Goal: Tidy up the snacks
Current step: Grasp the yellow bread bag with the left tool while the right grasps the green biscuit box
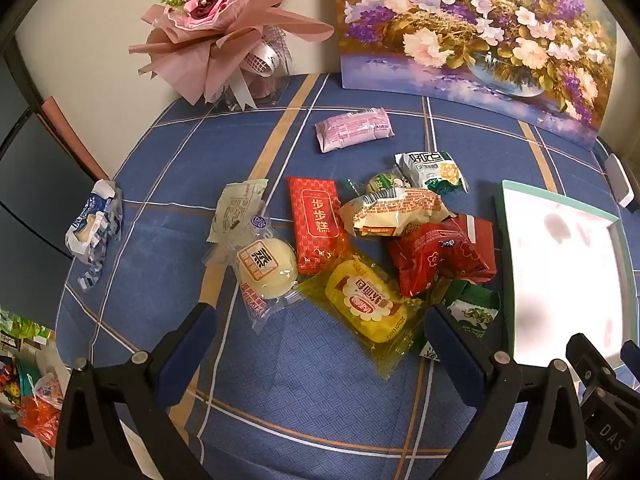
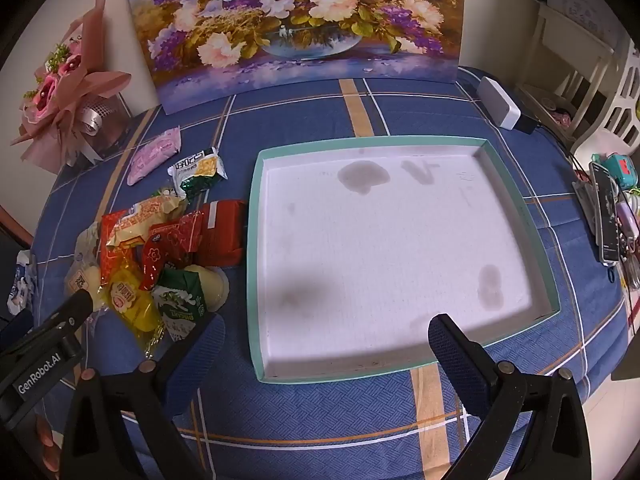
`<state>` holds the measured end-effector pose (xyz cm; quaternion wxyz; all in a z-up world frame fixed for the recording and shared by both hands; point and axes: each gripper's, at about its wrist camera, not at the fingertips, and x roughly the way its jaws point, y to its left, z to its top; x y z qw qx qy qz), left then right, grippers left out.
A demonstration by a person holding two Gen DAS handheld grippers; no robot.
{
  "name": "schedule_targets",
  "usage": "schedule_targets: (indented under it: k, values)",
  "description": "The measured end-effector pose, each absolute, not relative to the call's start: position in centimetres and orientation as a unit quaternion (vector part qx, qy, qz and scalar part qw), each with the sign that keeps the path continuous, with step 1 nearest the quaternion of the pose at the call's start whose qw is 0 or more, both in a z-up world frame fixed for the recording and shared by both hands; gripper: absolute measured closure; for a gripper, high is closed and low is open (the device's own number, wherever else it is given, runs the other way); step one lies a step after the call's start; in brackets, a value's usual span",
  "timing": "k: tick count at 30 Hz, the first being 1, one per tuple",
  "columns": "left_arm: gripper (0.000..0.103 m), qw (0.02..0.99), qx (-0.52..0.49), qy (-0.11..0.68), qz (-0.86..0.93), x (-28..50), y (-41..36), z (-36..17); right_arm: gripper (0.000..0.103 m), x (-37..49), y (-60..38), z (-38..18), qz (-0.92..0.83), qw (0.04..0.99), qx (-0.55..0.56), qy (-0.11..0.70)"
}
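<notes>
Your left gripper [image 1: 320,328] spread wide, holding nothing, round cream bun in clear wrapper [image 1: 267,267] just beyond its left finger, yellow plastic-wrapped cake [image 1: 370,306] between its fingertips, your right gripper [image 2: 326,338] equally wide and holding nothing, hovering at the near rim of the shallow teal-edged white tray [image 2: 520,200].

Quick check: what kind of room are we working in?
Probably a home living or dining room: a table under a blue plaid cloth, a flower painting leaning on the wall, a wrapped bouquet, household clutter around.

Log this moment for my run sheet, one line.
left tongs: open, over snack pile | right tongs: open | teal-rimmed white tray: no snacks
</notes>
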<state>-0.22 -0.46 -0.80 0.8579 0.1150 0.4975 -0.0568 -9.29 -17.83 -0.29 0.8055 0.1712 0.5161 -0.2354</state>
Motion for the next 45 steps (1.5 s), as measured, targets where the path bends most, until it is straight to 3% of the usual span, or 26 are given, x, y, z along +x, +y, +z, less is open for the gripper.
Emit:
schedule_targets:
  k: [6, 20, 33, 35, 37, 40, 45]
  values:
    - [0.0, 0.858, 0.107, 0.499, -0.054, -0.4, -0.2, -1.1, 0.0, -9.3, -17.7, -0.2, -0.232, 0.808, 0.171, 0.514]
    - [0.0, 0.813, -0.039, 0.581, -0.02, 3.4, 4.5, -4.1, 0.001, -4.8, -13.7, -2.7, -0.125, 0.809, 0.213, 0.533]
    - [0.0, 0.784, -0.048, 0.617, -0.048, 5.3, 2.2, -7.1, 0.016, -2.7, -12.1, -4.9, -0.079, 0.802, 0.234, 0.544]
    - [0.002, 0.781, -0.051, 0.62, -0.054, 5.5, 1.9, -7.5, 0.016, -2.4, -11.8, -5.2, -0.076, 0.802, 0.231, 0.546]
    - [0.01, 0.778, -0.05, 0.624, -0.057, 5.7, 1.7, -7.9, 0.018, -2.2, -11.6, -5.5, -0.077, 0.802, 0.226, 0.547]
    - [0.012, 0.774, -0.055, 0.628, -0.059, 6.0, 1.6, -8.4, 0.022, -1.8, -11.5, -6.1, -0.081, 0.799, 0.222, 0.553]
    - [0.024, 0.768, -0.074, 0.633, -0.072, 6.3, 1.6, -9.0, 0.034, -1.4, -11.7, -7.3, -0.078, 0.792, 0.227, 0.562]
